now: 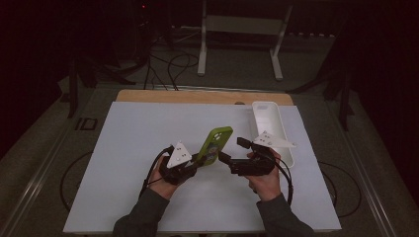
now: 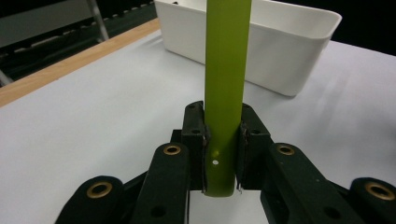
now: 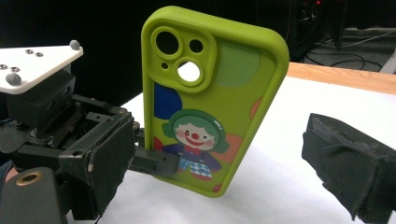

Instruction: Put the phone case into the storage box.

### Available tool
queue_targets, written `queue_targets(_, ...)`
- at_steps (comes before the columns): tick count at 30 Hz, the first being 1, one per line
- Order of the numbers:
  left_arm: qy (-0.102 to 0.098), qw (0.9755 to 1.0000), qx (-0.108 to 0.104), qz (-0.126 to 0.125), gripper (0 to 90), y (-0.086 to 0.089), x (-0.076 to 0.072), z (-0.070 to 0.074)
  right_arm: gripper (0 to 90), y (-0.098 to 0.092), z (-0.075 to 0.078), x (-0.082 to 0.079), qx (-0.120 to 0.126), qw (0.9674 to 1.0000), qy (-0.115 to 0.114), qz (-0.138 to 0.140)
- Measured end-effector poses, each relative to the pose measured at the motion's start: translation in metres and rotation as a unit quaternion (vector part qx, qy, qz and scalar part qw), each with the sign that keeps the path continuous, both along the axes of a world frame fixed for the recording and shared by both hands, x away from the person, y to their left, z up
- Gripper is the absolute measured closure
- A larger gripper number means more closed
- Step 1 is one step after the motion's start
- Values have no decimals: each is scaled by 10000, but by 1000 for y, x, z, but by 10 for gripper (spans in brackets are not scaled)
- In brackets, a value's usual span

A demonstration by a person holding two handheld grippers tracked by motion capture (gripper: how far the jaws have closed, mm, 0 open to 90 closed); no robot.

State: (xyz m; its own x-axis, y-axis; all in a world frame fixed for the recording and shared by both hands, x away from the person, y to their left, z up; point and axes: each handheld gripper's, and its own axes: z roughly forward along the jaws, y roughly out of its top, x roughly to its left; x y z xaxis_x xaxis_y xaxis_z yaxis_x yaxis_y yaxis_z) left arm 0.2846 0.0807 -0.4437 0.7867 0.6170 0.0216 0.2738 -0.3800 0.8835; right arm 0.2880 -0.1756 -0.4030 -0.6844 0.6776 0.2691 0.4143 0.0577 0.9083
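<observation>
A lime-green phone case [image 1: 216, 144] with a clown picture on its back [image 3: 210, 98] stands tilted above the white mat. My left gripper [image 1: 200, 159] is shut on its lower end, and both pads press the case's thin edge [image 2: 225, 70] in the left gripper view [image 2: 223, 154]. My right gripper [image 1: 232, 149] stands open just right of the case. In the right gripper view its two jaws [image 3: 229, 163] sit wide apart on either side of the case, not touching it. The left gripper's jaw [image 3: 156, 163] shows there against the case's back.
A long white tray [image 1: 269, 104] lies at the mat's right back; its wall [image 2: 261, 60] rises behind the case. The white mat [image 1: 148, 148] covers a wooden table with a bare strip [image 1: 197, 96] at the back. Cables trail from both grippers.
</observation>
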Motion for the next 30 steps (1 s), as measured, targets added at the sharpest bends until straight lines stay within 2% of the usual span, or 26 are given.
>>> queue_targets(14,-46,9998,20,176,773,-4,0,-1,92,6,3,4,68,9998,26,-183)
queue_targets(30,-120,9994,-58,322,773,-8,-1,-2,92,9,6,8,297,9991,83,-277)
